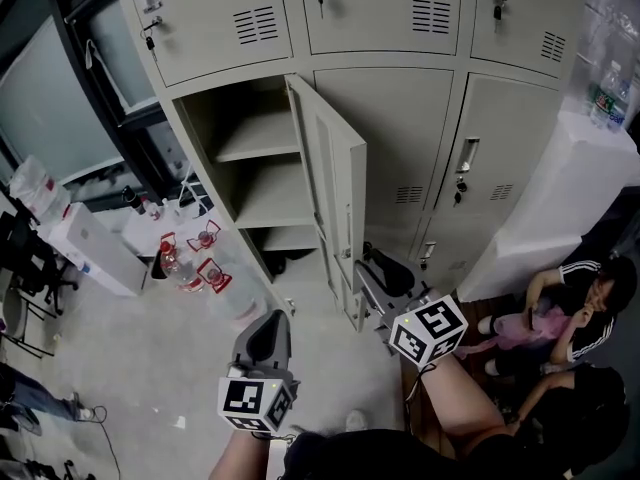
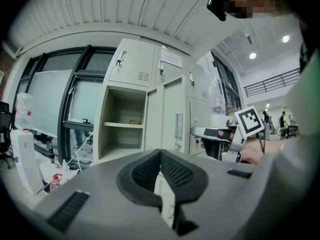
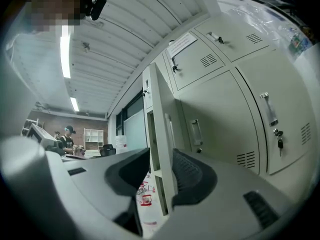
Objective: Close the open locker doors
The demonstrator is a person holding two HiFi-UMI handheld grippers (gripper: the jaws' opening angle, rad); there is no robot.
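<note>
A beige bank of lockers (image 1: 400, 98) stands ahead. One lower compartment (image 1: 255, 168) is open, with bare shelves, and its door (image 1: 335, 178) swings out toward me. My right gripper (image 1: 372, 263) is at the door's free edge, low down. In the right gripper view it (image 3: 161, 171) is open and the door edge (image 3: 162, 149) stands between the jaws, close against the right pad. My left gripper (image 1: 268, 326) hangs lower left, apart from the door. In its own view it (image 2: 160, 154) is shut with nothing in it and faces the open compartment (image 2: 122, 124).
Water bottles (image 1: 190, 253) and a white box (image 1: 90, 248) lie on the floor left of the lockers. A tall white wrapped block (image 1: 590, 168) leans at the right. A person (image 1: 570, 308) sits on the floor at the lower right. Office chairs stand at the far left.
</note>
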